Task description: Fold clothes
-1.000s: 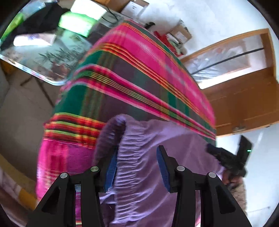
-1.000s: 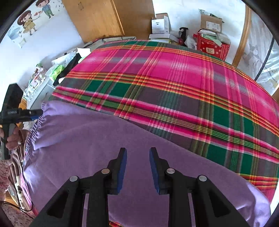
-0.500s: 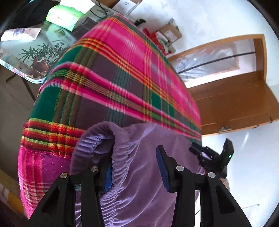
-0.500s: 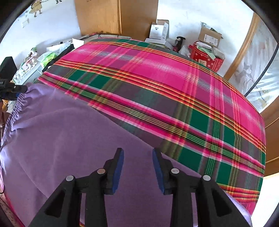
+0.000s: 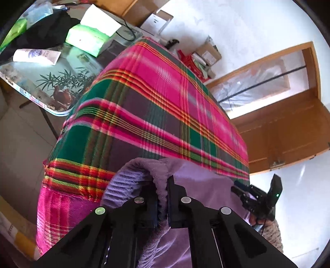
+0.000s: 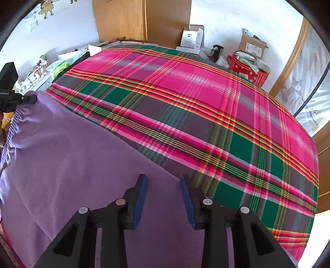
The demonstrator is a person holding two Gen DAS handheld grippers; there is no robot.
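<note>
— Garment where?
— Purple garment [image 6: 68, 165] on plaid blanket [image 6: 185, 115], near edge, elastic waistband end leftward.
— Grippers?
— Left gripper [image 5: 163, 198] pinching waistband; right gripper [image 6: 164, 198] wide, above cloth.

White walls [image 6: 222, 18], a wooden wardrobe [image 6: 142, 18] and perhaps a glass-topped side table [image 5: 41, 82], daylit.

Bed covered by a pink, green and purple-grey plaid blanket [image 6: 206, 107] with thin yellow and red stripes, laid flat, hanging over the near corner [image 5: 68, 185]. Lilac fleece garment with a ribbed elastic waistband [image 6: 68, 165] lies directly on the blanket at the near edge, spread mostly flat; waistband corner is lifted off the blanket in the left wrist view [image 5: 148, 167]. Rest of blanket bare. Bed frame hidden.
</note>
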